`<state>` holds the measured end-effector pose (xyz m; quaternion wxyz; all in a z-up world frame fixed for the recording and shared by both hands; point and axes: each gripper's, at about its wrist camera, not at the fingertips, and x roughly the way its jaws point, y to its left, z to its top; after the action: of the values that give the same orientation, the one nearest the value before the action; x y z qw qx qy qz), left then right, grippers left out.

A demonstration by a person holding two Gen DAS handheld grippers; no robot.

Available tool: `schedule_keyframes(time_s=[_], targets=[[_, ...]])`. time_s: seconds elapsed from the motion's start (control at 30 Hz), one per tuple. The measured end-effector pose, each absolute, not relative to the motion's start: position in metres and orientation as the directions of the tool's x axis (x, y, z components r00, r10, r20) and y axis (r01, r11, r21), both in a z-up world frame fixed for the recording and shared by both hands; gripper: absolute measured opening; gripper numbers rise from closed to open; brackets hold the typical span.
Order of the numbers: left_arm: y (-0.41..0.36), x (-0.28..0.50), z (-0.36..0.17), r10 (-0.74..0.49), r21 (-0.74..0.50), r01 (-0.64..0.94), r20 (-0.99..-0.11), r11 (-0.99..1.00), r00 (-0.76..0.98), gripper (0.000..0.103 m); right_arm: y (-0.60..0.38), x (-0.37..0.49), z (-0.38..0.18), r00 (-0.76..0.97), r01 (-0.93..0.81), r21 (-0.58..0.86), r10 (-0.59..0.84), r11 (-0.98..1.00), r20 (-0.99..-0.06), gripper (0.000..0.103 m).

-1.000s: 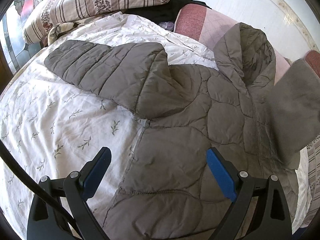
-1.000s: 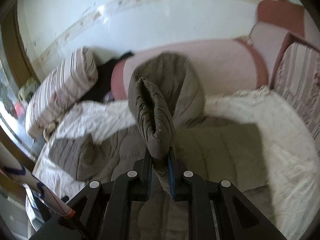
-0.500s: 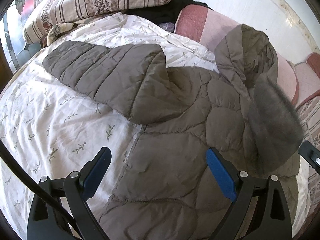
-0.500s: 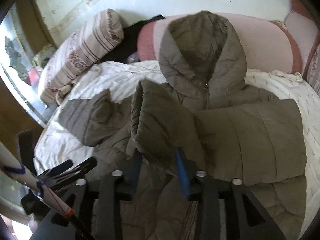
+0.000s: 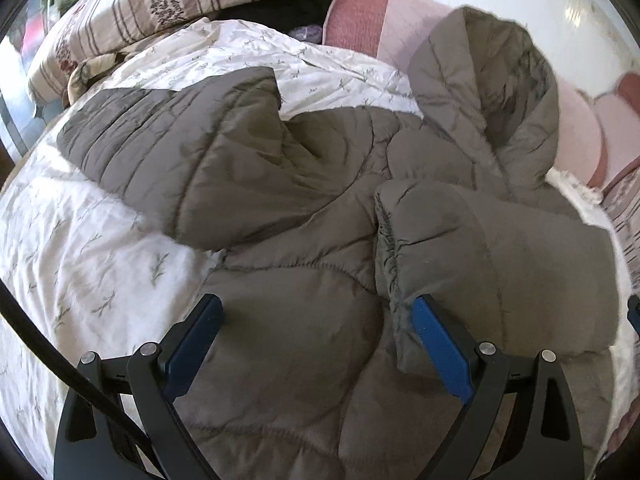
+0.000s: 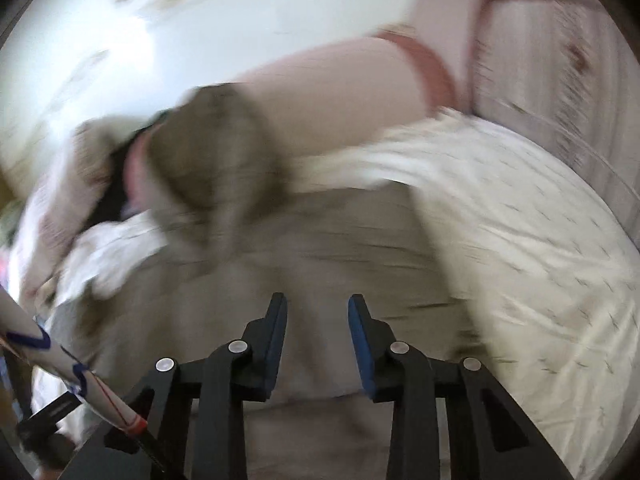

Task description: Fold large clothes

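Observation:
A grey quilted hooded jacket (image 5: 304, 288) lies on the white floral bedsheet (image 5: 80, 248). Its hood (image 5: 488, 92) rests against a pink cushion at the back. The left sleeve (image 5: 180, 144) is folded across the chest, and the right sleeve (image 5: 492, 264) lies folded over the body. My left gripper (image 5: 316, 320) is open and empty, hovering over the jacket's lower body. My right gripper (image 6: 318, 316) is open and empty above the jacket (image 6: 340, 240); that view is blurred by motion.
A striped pillow (image 5: 168, 4) and dark clothing (image 5: 288, 4) lie at the head of the bed. Pink cushions (image 5: 576, 136) line the white wall. A striped cushion (image 6: 560, 60) stands at the right. A white tube with blue marks (image 6: 60, 368) crosses the right view's lower left.
My right gripper carried the right sleeve over the jacket body, let it go, opened and pulled back. My left gripper stayed open over the jacket.

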<state>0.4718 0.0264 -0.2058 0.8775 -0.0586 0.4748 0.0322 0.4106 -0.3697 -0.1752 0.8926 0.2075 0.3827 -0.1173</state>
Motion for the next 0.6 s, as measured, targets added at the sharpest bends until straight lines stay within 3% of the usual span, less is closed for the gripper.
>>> schedule_keyframes(time_s=[0.23, 0.4, 0.6], targets=[[0.016, 0.490, -0.228, 0.075, 0.018, -0.114, -0.854, 0.993, 0.516, 0.103, -0.414, 0.425, -0.236, 0.561, 0.467, 0.323, 0.006, 0.823, -0.828, 0.028], [0.016, 0.491, -0.229, 0.080, 0.023, -0.115, -0.849, 0.993, 0.522, 0.103, -0.403, 0.432, -0.236, 0.525, 0.470, 0.227, -0.063, 0.853, -0.849, 0.028], [0.023, 0.481, -0.206, 0.089, 0.001, -0.146, -0.793, 0.989, 0.603, 0.103, -0.366, 0.414, -0.189, 0.677, 0.369, 0.174, -0.136, 0.913, -0.724, 0.029]])
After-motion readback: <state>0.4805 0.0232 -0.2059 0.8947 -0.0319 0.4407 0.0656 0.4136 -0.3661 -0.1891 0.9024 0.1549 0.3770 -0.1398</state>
